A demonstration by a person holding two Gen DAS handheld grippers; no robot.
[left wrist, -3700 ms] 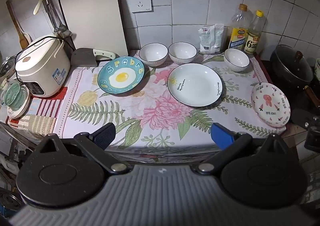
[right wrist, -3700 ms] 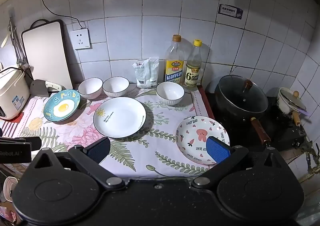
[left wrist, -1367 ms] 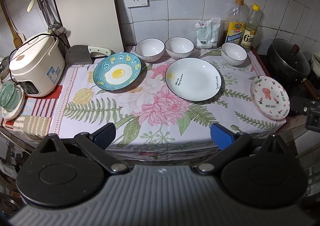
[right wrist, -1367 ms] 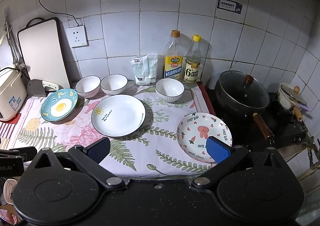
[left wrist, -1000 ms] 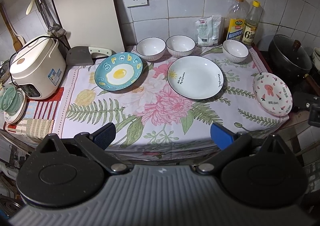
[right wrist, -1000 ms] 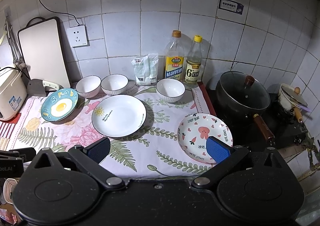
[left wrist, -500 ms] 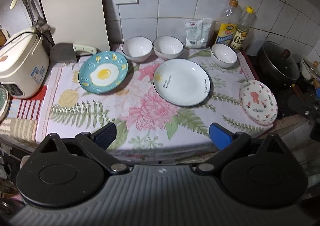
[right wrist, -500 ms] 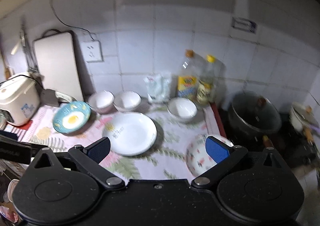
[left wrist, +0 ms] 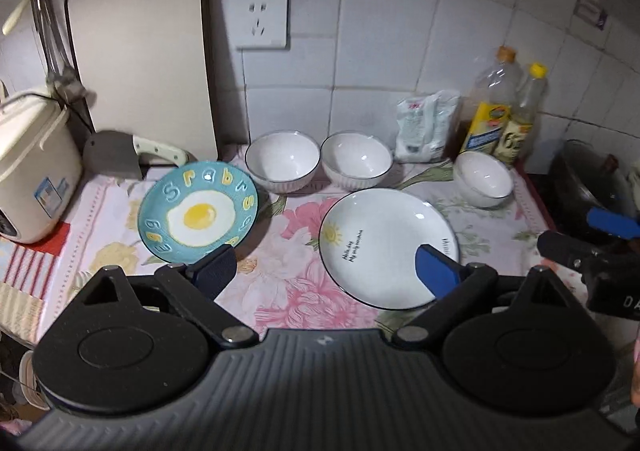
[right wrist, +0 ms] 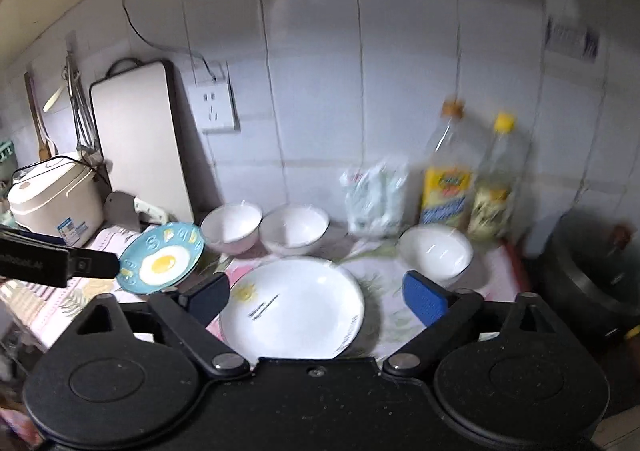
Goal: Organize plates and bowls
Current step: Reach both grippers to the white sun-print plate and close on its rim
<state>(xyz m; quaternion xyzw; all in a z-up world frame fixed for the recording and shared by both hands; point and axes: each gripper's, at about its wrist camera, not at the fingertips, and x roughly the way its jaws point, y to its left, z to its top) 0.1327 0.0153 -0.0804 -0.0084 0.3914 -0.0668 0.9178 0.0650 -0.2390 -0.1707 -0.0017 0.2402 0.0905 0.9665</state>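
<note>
Plates and bowls sit on the floral cloth (left wrist: 276, 291): egg plate (left wrist: 198, 213) left, white plate (left wrist: 384, 247) centre, three bowls (left wrist: 282, 159) behind. Left gripper (left wrist: 324, 271) and right gripper (right wrist: 316, 297), jaws apart and just narrowing, hold nothing.

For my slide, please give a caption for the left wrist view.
Open left claw over a floral cloth with two plates and three bowls.

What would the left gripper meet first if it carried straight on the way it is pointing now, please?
Probably the flowered cloth between the blue egg plate and the white plate; the open left gripper holds nothing. Depth is uncertain.
</note>
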